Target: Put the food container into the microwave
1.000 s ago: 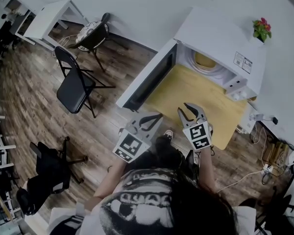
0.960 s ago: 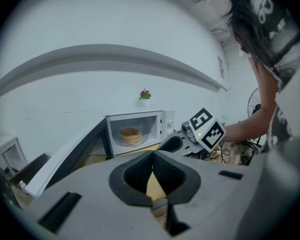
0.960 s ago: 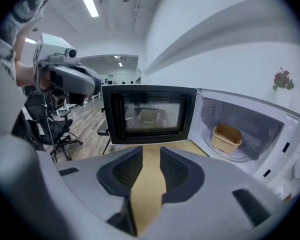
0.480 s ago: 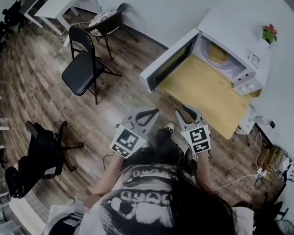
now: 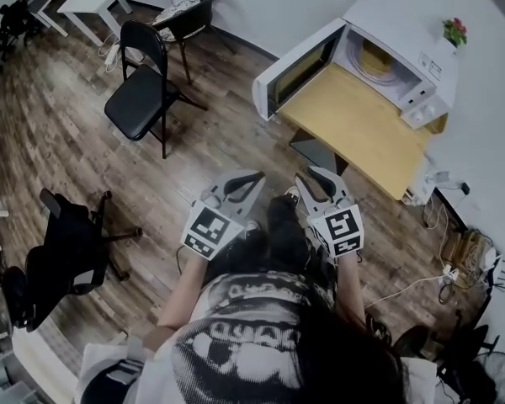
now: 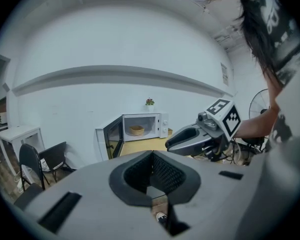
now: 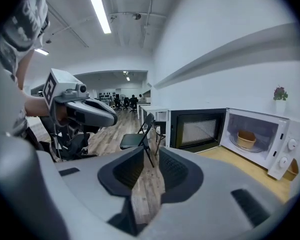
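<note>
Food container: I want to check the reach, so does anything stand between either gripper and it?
Nothing visible does. The food container sits inside the microwave, whose door is swung wide open, and the wooden table in front is bare. The left gripper and right gripper hang over the floor, both empty.

Food container (image 5: 372, 57) inside open microwave (image 5: 397, 22)

In the head view the food container (image 5: 373, 57) is only a tan patch deep inside the microwave (image 5: 396, 19), too small to tell its shape. At the lower right corner a fan (image 5: 495, 379) is cut off. People (image 7: 125, 102) left of centre in the right gripper view are too small to make out
</note>
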Motion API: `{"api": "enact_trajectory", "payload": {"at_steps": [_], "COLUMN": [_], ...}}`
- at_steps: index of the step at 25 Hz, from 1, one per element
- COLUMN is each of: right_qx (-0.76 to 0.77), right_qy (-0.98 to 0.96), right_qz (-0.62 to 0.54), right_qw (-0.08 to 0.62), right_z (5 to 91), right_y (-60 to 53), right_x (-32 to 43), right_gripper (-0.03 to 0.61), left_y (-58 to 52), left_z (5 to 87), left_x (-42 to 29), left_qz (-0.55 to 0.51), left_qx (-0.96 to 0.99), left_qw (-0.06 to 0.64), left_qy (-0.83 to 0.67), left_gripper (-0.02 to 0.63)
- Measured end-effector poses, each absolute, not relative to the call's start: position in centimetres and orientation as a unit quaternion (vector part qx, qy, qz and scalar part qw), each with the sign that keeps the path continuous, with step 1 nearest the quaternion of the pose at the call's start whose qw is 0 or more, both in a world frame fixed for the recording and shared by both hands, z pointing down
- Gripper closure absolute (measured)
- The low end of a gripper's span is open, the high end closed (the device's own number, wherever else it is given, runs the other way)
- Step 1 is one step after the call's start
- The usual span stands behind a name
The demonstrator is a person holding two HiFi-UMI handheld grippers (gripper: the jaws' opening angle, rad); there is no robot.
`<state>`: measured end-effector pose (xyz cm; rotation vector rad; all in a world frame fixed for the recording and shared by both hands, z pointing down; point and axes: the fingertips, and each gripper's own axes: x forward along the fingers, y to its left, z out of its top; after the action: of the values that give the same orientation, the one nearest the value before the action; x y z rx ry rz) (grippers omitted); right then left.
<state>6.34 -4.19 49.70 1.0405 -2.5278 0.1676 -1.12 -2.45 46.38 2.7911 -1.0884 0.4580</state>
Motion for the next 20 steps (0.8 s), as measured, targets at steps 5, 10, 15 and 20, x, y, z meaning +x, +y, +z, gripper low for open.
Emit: {"api": "enact_trajectory", "payload": {"at_steps": [5, 10, 15, 20], "right_qx": [0.38, 0.384, 0.388, 0.385], "right_qy": [-0.905, -0.906, -0.908, -0.91], "right_qz": [0.057, 0.057, 0.064, 0.069], "right_qw": [0.183, 0.169, 0.148, 0.138], "right_z": [48.9, 48.2, 47.7, 47.7], "right_y": [-0.8, 1.9, 3.5, 4.1], "right_x": [5.4, 5.0, 5.1, 5.0], "right_gripper": [0.493, 0.542, 0.582, 0.588], "left_y": [0.6, 2.9, 4.3, 4.8], "left_z": [46.6, 46.6, 46.8, 46.8], "left_x": [-1.2, -0.8, -0.2, 0.1], "left_qz": [0.148, 0.144, 0.143, 0.144], "left_qx": [0.925, 0.93, 0.932, 0.935], "left_qw": [0.05, 0.047, 0.044, 0.038], "left_qy": [-0.345, -0.336, -0.329, -0.323], "left_gripper": [0.614, 0.614, 0.614, 0.612]}}
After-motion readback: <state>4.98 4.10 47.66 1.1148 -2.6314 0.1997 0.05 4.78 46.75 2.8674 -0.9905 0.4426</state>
